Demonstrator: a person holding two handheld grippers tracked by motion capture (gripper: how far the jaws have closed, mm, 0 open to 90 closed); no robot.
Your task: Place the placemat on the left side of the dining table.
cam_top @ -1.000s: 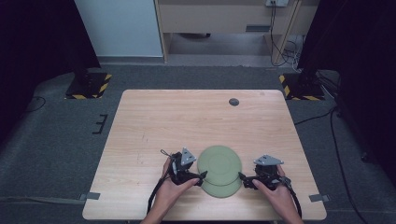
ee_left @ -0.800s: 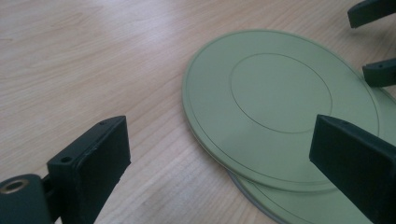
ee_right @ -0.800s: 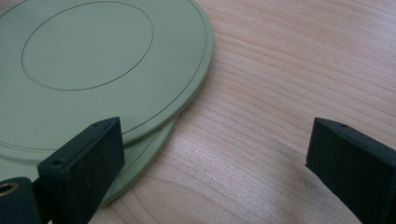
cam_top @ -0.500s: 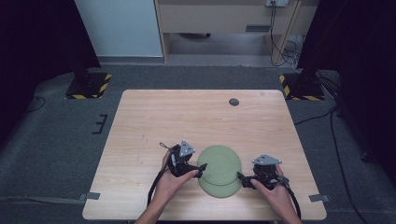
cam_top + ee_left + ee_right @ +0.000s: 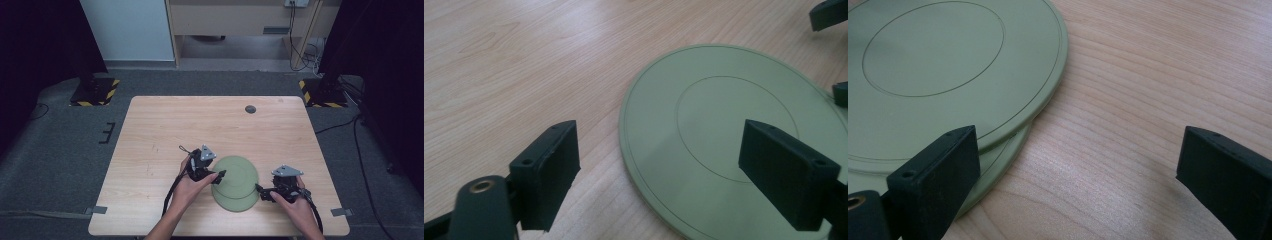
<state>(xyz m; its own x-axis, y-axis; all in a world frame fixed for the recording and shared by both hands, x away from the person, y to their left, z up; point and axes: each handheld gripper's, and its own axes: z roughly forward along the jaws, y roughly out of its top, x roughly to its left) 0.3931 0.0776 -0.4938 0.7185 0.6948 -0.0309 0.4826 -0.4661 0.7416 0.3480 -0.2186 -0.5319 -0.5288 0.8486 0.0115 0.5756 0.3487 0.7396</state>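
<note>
Two round pale-green plates [image 5: 235, 182], overlapping, lie near the table's [image 5: 165, 130] near edge; the left gripper [image 5: 220, 174], jaws just narrowing, and the right gripper [image 5: 258, 189] both gape empty beside them.

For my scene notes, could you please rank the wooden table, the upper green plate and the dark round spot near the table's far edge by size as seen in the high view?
1. wooden table
2. upper green plate
3. dark round spot

Two flat green plates [image 5: 235, 182], stacked offset, near the table's front edge
</note>
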